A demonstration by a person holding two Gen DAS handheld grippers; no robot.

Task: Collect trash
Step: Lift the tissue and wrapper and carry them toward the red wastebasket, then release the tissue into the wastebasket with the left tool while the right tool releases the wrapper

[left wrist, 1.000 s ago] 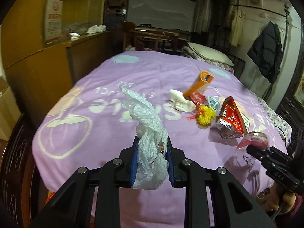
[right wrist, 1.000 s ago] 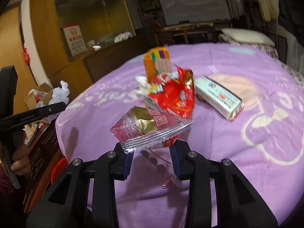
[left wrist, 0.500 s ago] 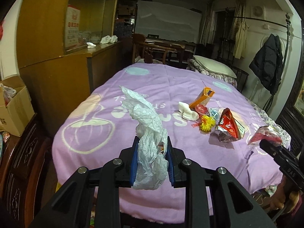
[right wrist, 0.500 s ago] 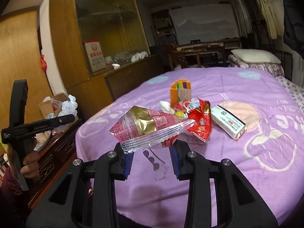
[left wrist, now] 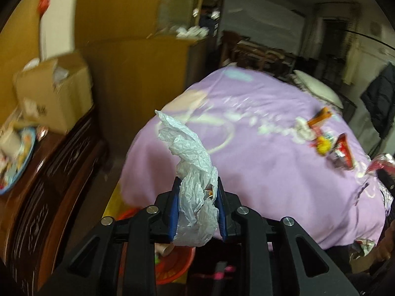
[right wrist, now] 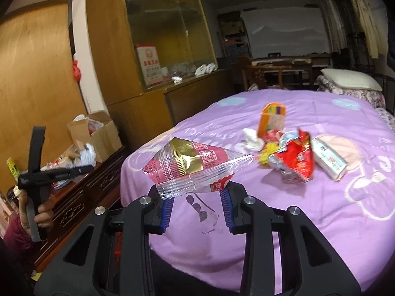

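The white plastic bag (left wrist: 195, 190), clamped in the left gripper (left wrist: 197, 204), has been carried off the purple bed (left wrist: 271, 172) and is now over the orange bin (left wrist: 172, 261) at the frame's bottom. The pink wrapper (right wrist: 195, 167) is pinched in the right gripper (right wrist: 196, 204), mid-frame. Dropping likely comes next.

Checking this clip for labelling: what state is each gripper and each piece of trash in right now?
left gripper: shut on crumpled white plastic bag, above orange basket
right gripper: shut on pink and gold wrapper, lifted off purple bedspread
red snack bag: torn open, lying on bedspread
white box: closed, lying flat
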